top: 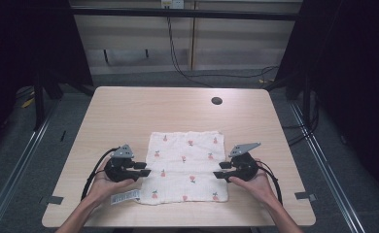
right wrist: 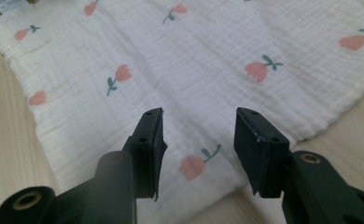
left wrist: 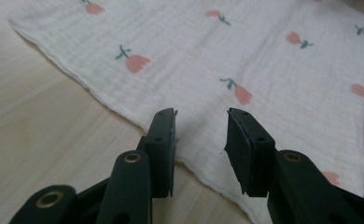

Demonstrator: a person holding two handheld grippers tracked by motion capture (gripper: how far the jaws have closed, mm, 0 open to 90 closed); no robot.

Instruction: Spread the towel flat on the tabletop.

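In the high view, a white cloth (top: 186, 167) printed with pink flowers is lying flat near the front of the table (top: 129, 111), with the left gripper (top: 144, 172) and right gripper (top: 220, 170) sitting at its side edges. In the left gripper view the jaws are standing apart over the cloth's edge (left wrist: 124, 100), gripping nothing. In the right gripper view the jaws are likewise gaping above the cloth (right wrist: 194, 84), empty.

- The cloth (top: 187, 167) lay flat on the desk (top: 129, 111), toward its near edge.
- The left gripper (top: 141, 172) sat at the cloth's left edge, the right gripper (top: 221, 174) at its right edge.
- A label (top: 124, 197) lay at the cloth's near-left corner.
- A hole (top: 216, 101) lay in the desk behind the cloth.
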